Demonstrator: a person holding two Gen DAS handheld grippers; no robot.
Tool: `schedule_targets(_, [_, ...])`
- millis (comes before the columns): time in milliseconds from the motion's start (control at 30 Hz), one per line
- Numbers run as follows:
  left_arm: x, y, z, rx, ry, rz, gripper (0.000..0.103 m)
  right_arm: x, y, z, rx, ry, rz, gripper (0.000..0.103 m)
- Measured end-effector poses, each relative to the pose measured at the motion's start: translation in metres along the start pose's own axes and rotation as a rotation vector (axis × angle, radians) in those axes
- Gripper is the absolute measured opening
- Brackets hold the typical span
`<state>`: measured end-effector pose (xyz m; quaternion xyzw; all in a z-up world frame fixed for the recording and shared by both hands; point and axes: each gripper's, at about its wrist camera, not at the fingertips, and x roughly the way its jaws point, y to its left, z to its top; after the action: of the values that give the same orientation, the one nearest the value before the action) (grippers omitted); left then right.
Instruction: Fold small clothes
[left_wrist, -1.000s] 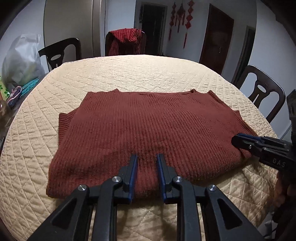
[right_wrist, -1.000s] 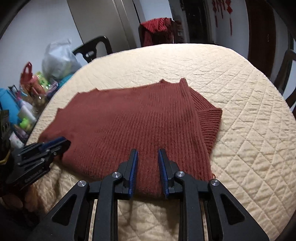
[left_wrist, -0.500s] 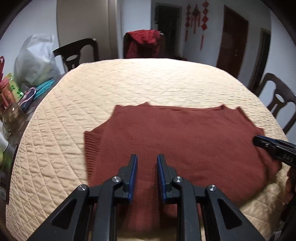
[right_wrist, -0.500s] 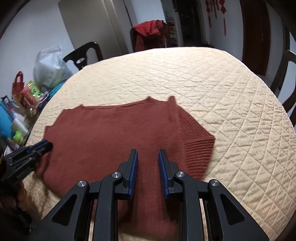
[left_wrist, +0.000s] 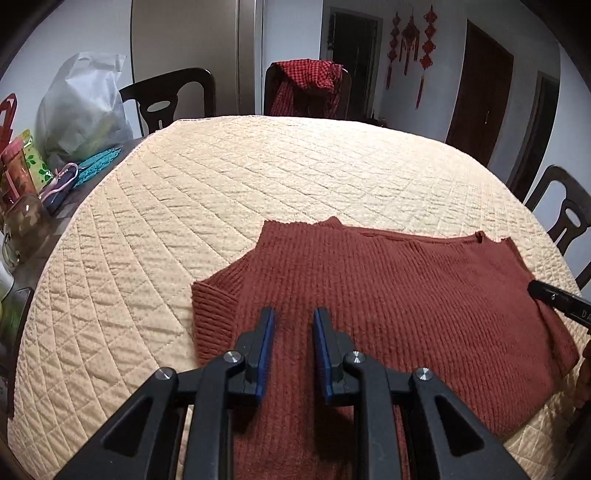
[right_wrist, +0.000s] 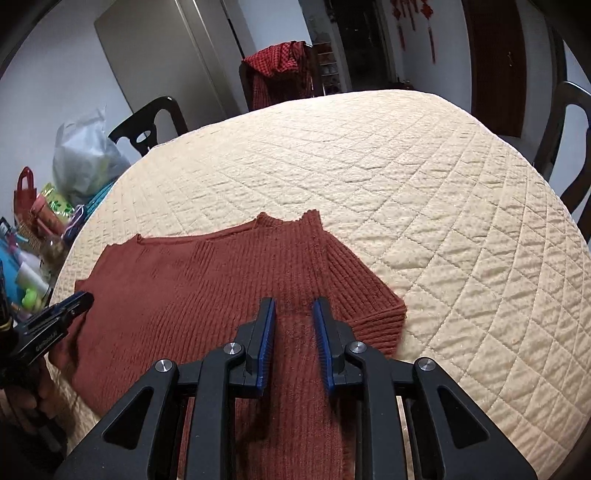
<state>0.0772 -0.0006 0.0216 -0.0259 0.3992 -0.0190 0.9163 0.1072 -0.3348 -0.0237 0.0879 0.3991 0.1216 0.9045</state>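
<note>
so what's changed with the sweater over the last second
Both claws, left and right, have dragged the rust-red sweater toward the near edge of the table, so more bare quilted cover shows beyond its collar. The right claw's jaws have just been closing on the knit between them. The sweater stays flat, each claw at its own side.

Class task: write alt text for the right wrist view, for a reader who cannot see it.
The right gripper grips a rust-red knit sweater lying on a quilted cream table cover. The left gripper holds the sweater's far side; dark chairs stand behind.
</note>
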Motion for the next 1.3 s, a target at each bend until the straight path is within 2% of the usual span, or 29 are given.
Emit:
schedule_targets(400, [0.007, 0.007, 0.006, -0.019, -0.001, -0.017, 0.024, -0.004, -0.006, 0.007, 0.025, -0.023, -0.025, 0.021])
schedule_targets(567, [-0.007, 0.011, 0.004, -0.029, -0.015, -0.008, 0.024, -0.022, 0.005, 0.003, -0.001, -0.052, 0.008, 0.021])
schedule_targets(700, [-0.013, 0.022, 0.001, -0.048, -0.022, 0.008, 0.024, -0.030, 0.024, -0.002, -0.045, -0.058, 0.058, 0.021])
schedule_targets(833, [-0.009, 0.040, -0.003, -0.098, -0.003, 0.018, 0.028, -0.025, 0.049, -0.009, -0.098, -0.037, 0.111, 0.021])
schedule_targets(933, [-0.004, 0.048, -0.006, -0.130, 0.016, -0.001, 0.034, -0.014, 0.065, -0.013, -0.130, -0.006, 0.135, 0.021])
schedule_targets(1100, [0.001, 0.052, -0.005, -0.150, 0.021, -0.030, 0.036, 0.000, 0.090, -0.016, -0.169, 0.027, 0.173, 0.021])
schedule_targets(1300, [0.014, 0.056, -0.001, -0.175, 0.040, -0.083, 0.039, 0.016, 0.115, -0.017, -0.220, 0.052, 0.172, 0.021])
